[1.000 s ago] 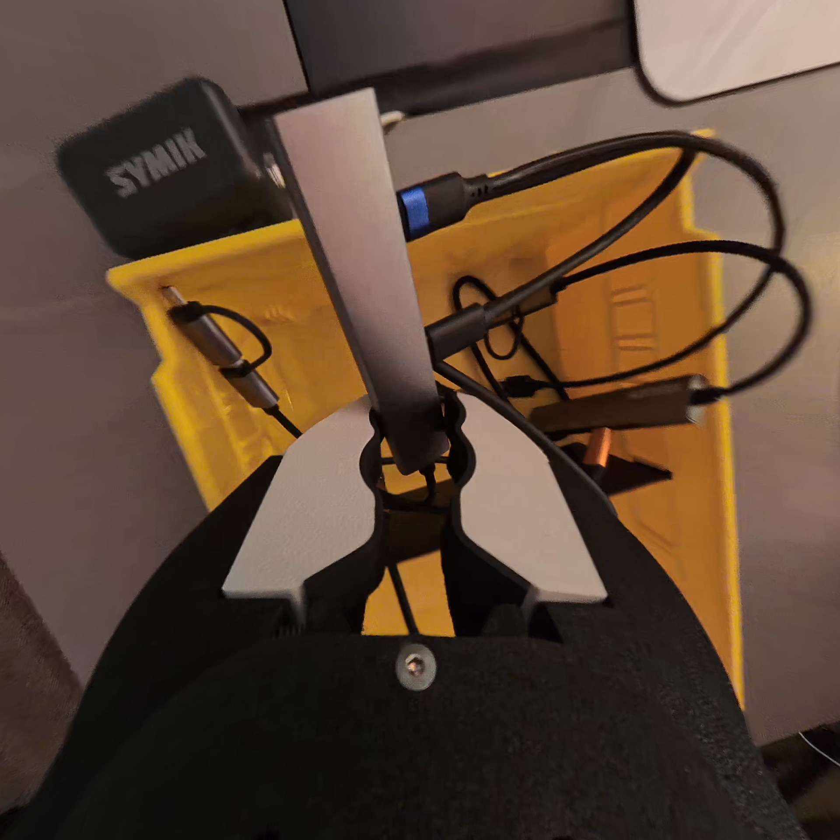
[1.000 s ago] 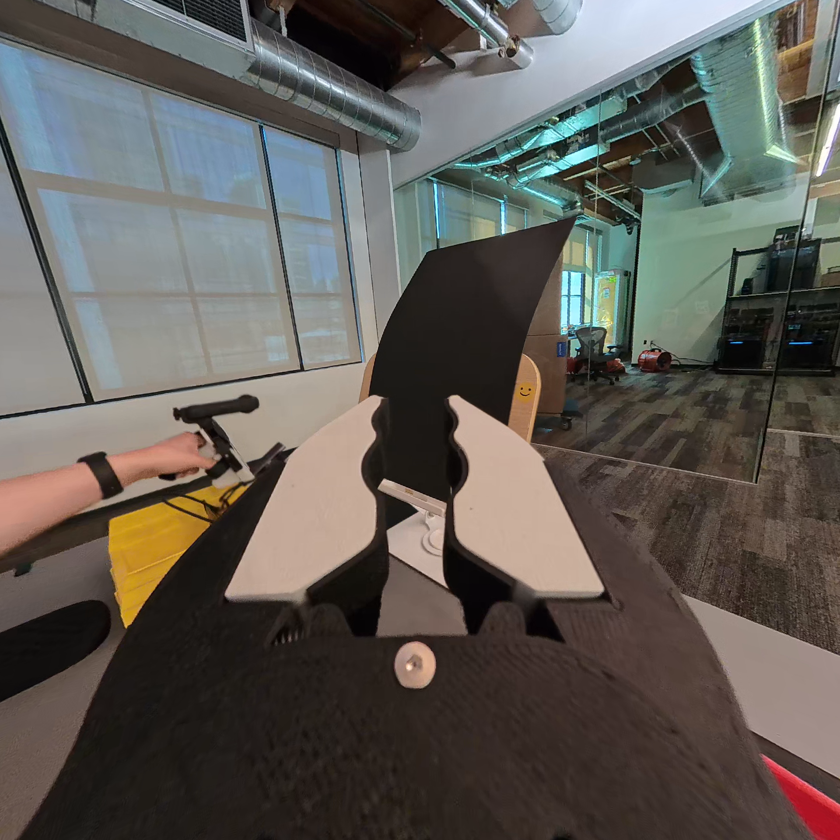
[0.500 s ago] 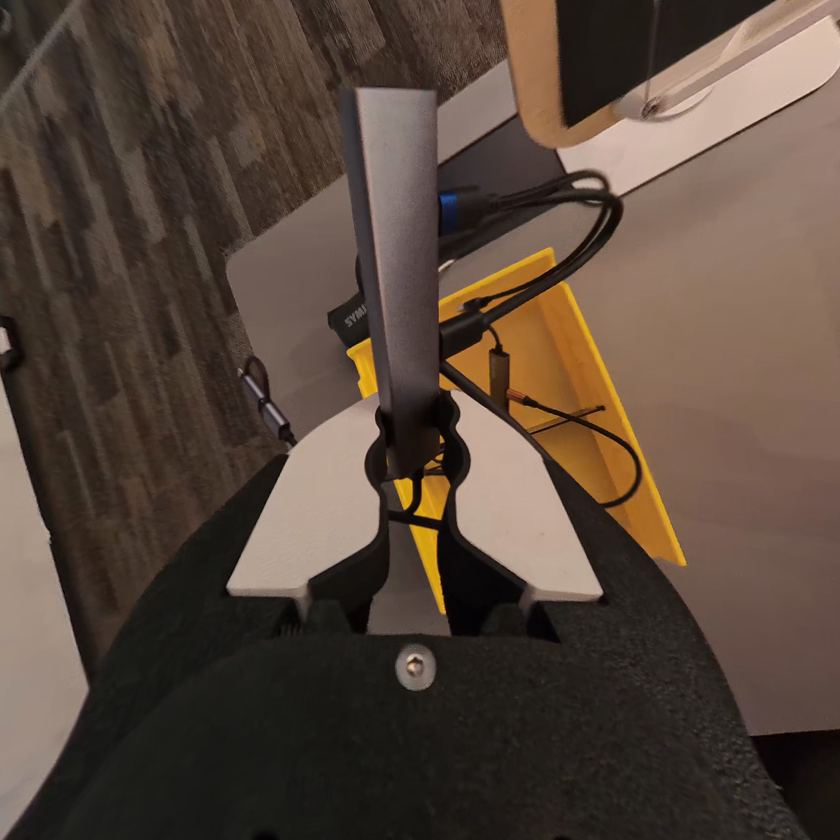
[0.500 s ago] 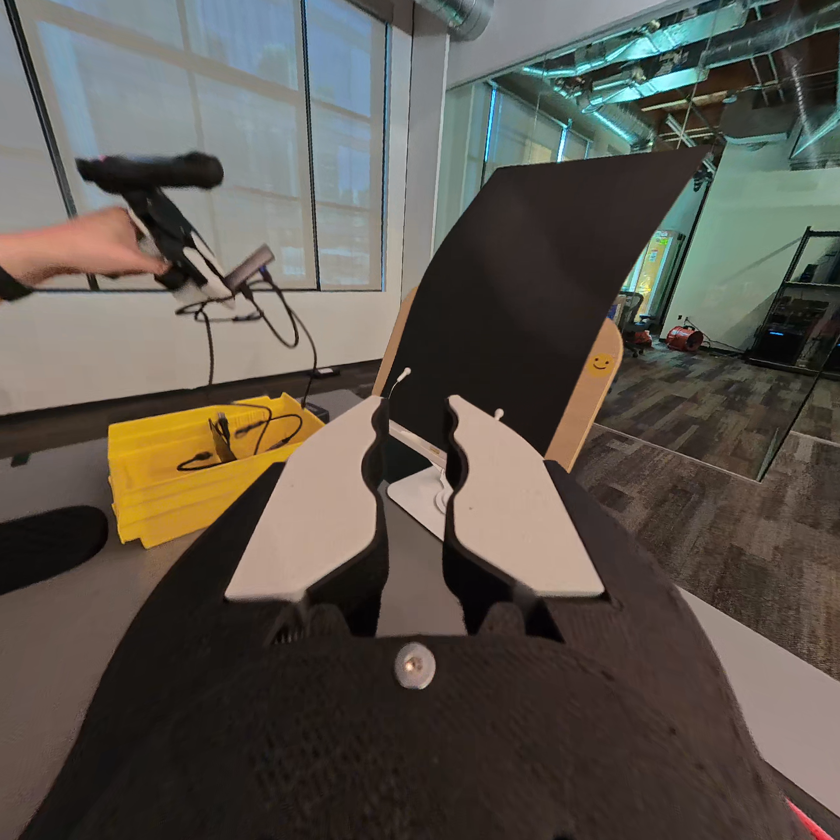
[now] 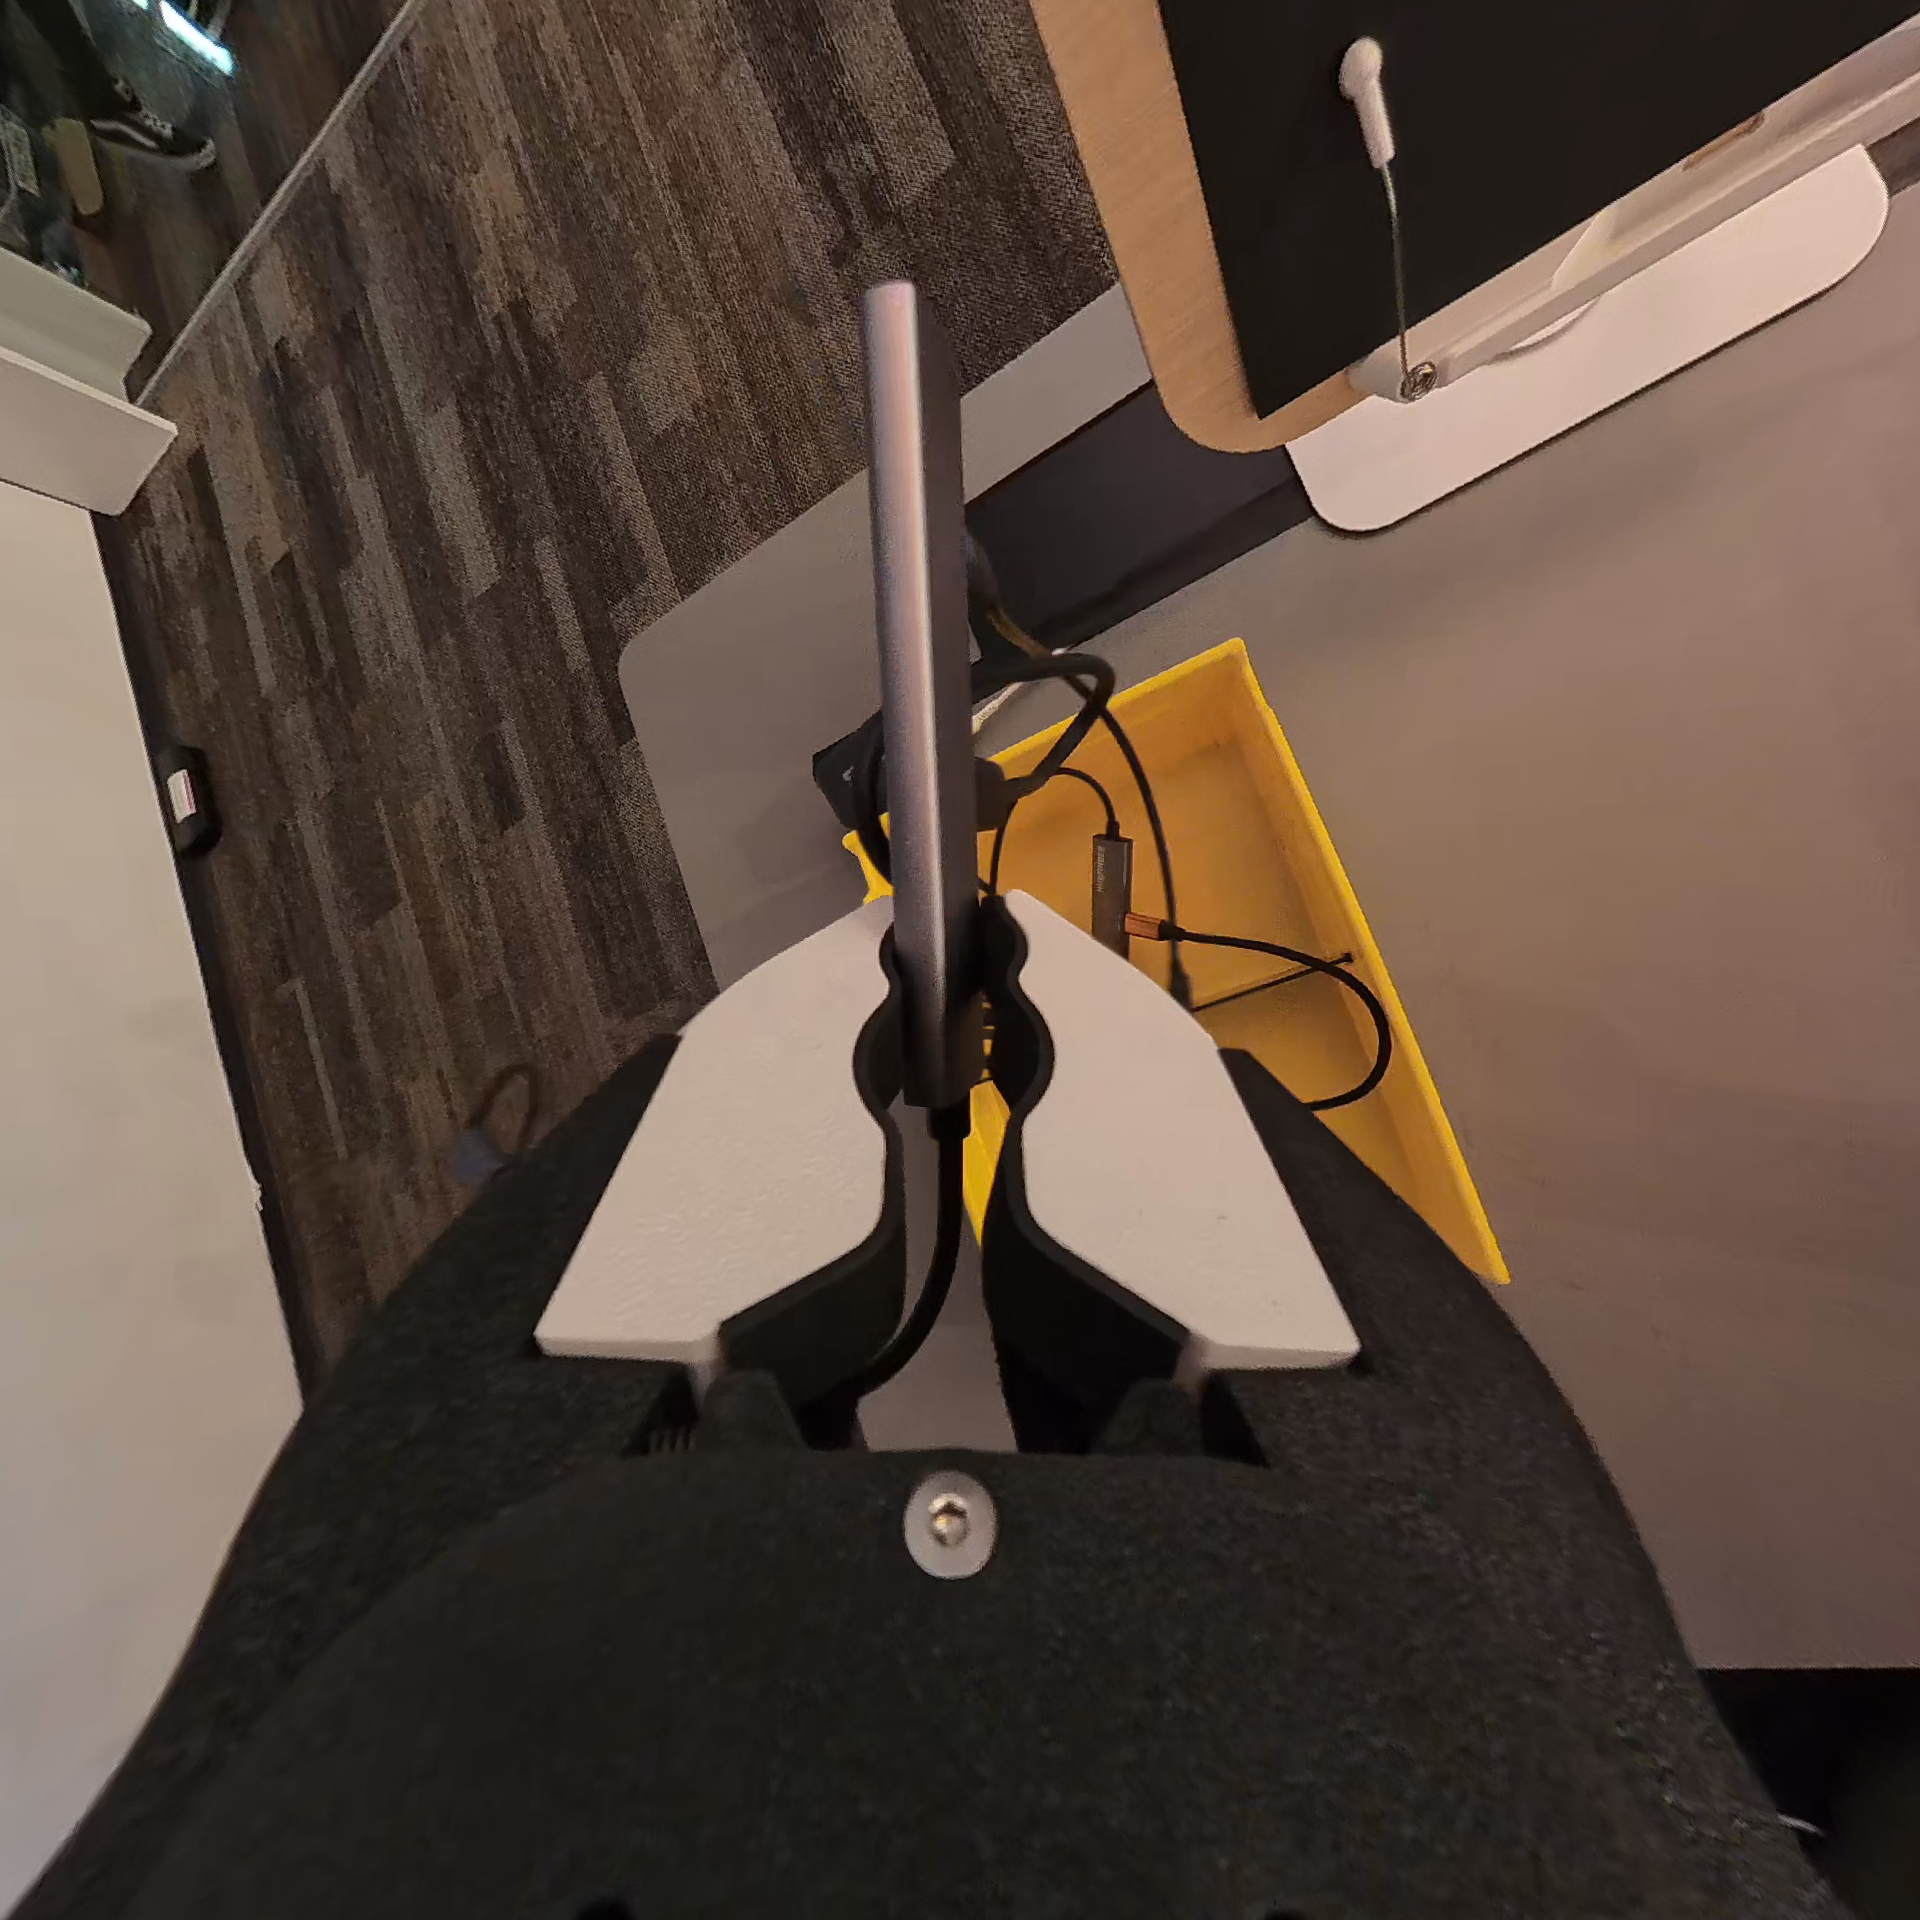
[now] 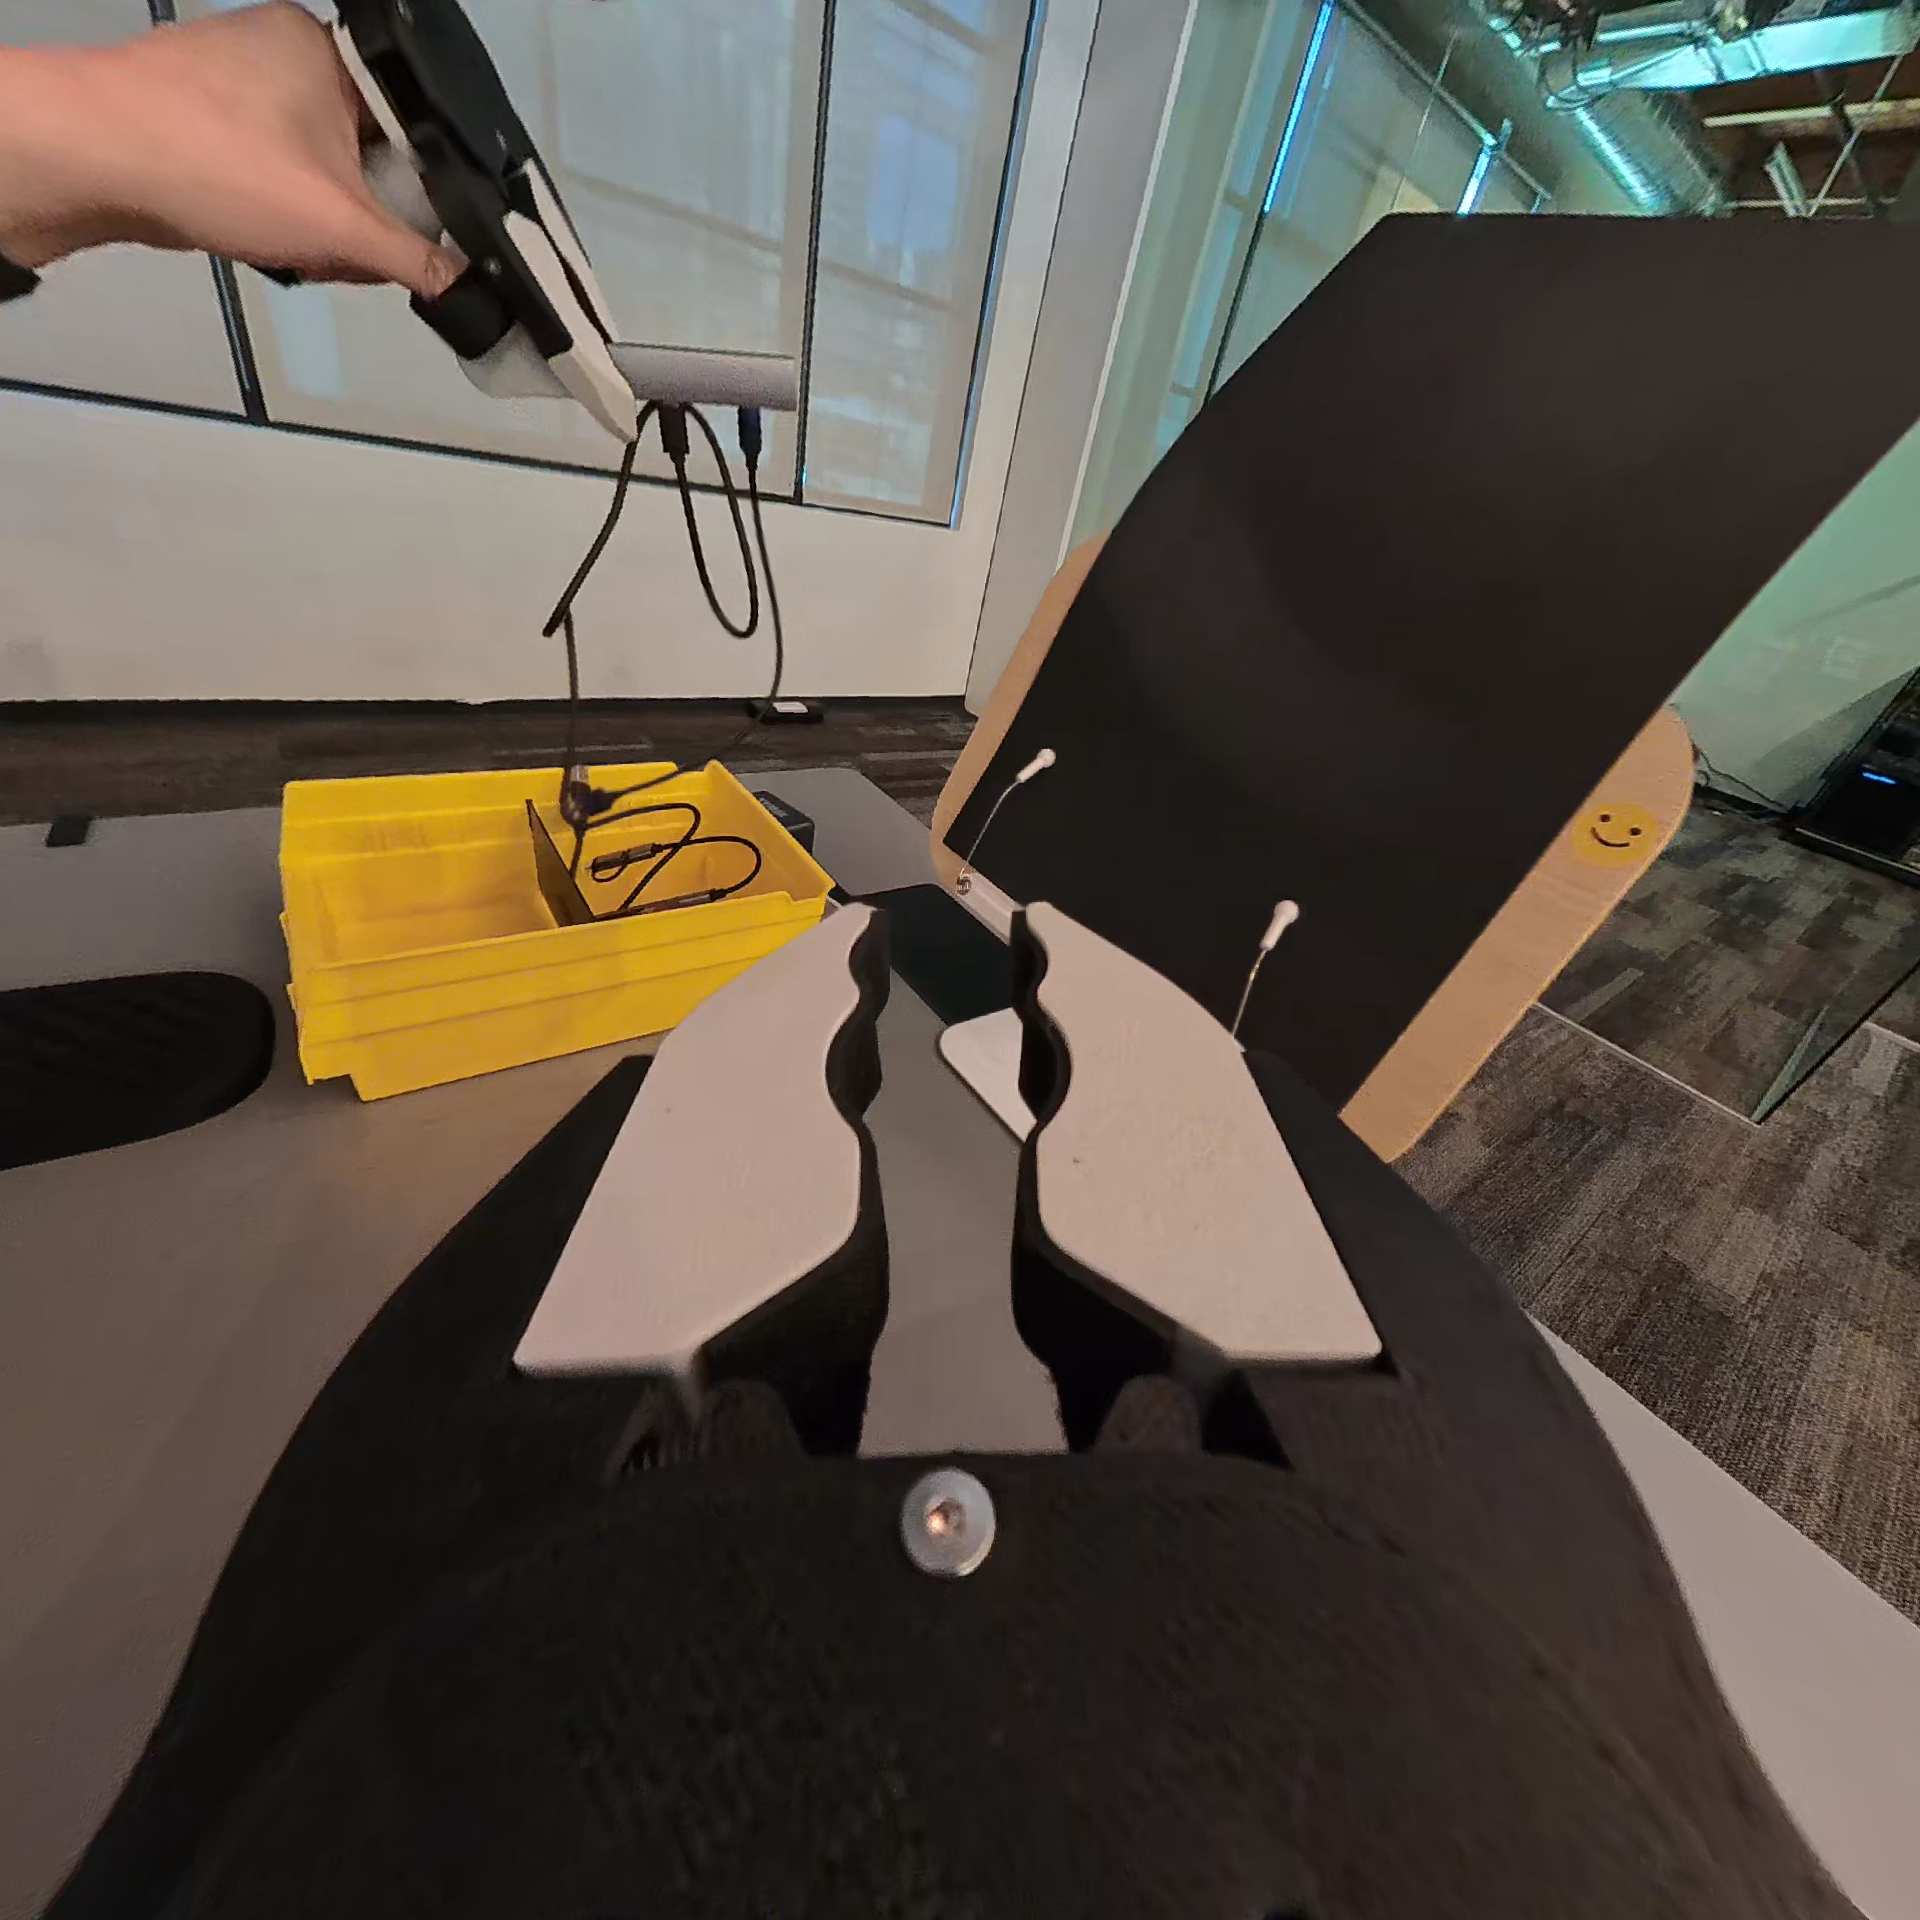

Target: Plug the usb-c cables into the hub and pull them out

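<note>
1. The left hand-held gripper (image 5: 943, 997) pinched the grey hub (image 5: 914, 665) at its near end and held it high above the bench (image 5: 1621, 935), the slab pointing straight out from the jaws.

2. Held aloft like this, the hub appeared to be offered up so that its ports could be reached from the side (a judgement, not a certainty).

3. Seen from the right wrist view, black usb-c cables (image 6: 717, 540) sat plugged into the hub's underside and trailed down towards the yellow bin (image 6: 540, 997); one made a short loop back up to the hub.

4. The bin stood on the bench near the foot of a monitor (image 6: 1455, 623). A dark divider (image 6: 551, 862) split it: the left compartment looked bare, the right one held a tangle of cables and a slim grey adapter (image 5: 1110, 878) with an orange-tipped plug (image 5: 1143, 927) beside it.

5. The right hand-held gripper (image 6: 948, 961) hung over the bench with its jaws spread and nothing between them, well apart from the hub, likely waiting to pull a plug.

6. A dark padded rest (image 6: 114, 1049) lay on the bench left of the bin.
</note>
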`<move>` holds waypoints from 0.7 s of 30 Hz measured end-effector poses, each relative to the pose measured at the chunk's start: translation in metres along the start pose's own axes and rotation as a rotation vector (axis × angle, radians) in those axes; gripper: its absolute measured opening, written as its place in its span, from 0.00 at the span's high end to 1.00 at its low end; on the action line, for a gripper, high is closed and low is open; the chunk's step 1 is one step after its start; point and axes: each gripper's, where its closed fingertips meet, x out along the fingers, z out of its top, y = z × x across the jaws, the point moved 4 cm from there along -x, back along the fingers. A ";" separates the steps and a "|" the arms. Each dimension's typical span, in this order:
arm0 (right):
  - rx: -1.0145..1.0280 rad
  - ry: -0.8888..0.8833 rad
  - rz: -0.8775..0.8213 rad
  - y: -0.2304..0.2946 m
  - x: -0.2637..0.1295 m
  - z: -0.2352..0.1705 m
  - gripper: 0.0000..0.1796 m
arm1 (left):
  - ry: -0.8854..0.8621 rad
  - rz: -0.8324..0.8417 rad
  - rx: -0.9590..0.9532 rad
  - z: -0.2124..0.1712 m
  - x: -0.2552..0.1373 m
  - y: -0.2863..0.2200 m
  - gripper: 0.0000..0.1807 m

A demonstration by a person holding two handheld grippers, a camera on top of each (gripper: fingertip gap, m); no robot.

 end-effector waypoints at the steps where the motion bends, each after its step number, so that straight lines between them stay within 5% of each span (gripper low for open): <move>1: -0.004 0.007 0.002 0.001 0.002 -0.001 0.87 | 0.001 0.004 0.008 0.001 -0.002 0.000 0.94; 9: 0.009 0.070 0.053 0.012 0.019 -0.016 0.87 | 0.060 -0.175 0.047 -0.008 0.010 -0.030 0.95; 16: 0.104 0.021 0.452 0.086 0.056 -0.028 0.87 | 0.074 -0.255 0.198 -0.034 0.036 -0.055 0.95; 21: -0.165 -0.139 0.571 0.133 0.090 -0.009 0.83 | -0.001 -0.290 0.355 -0.053 0.032 -0.070 0.95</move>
